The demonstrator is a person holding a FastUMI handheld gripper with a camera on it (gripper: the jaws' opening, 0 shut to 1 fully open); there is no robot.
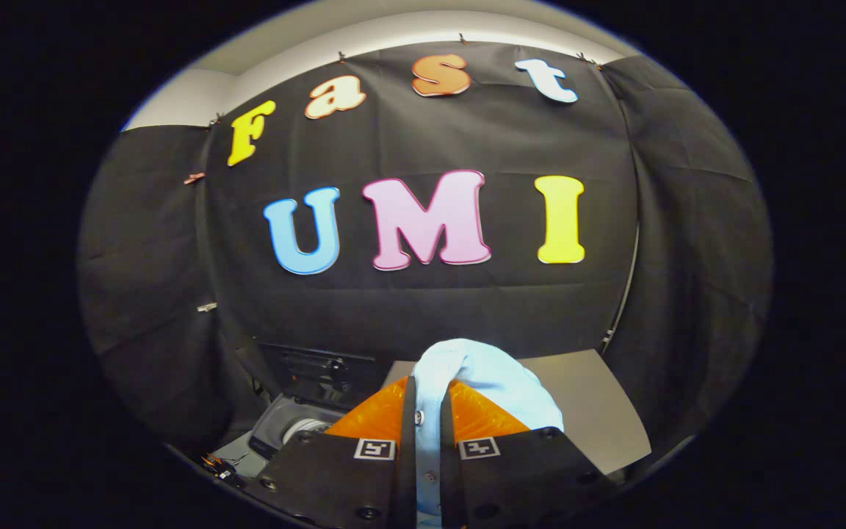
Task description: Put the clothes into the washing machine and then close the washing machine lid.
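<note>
Clearly the tool (427, 433) is clamped on a pale blue buttoned garment (482, 382), bunched upward.

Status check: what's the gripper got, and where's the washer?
Gripper shut on light blue shirt. Washing machine open, below and beside fingers. Nothing seen blocking.

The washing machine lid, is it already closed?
No. The washing machine is open at the top, its drum showing inside, while the gripper holds the light blue garment clamped between its jaws.
</note>
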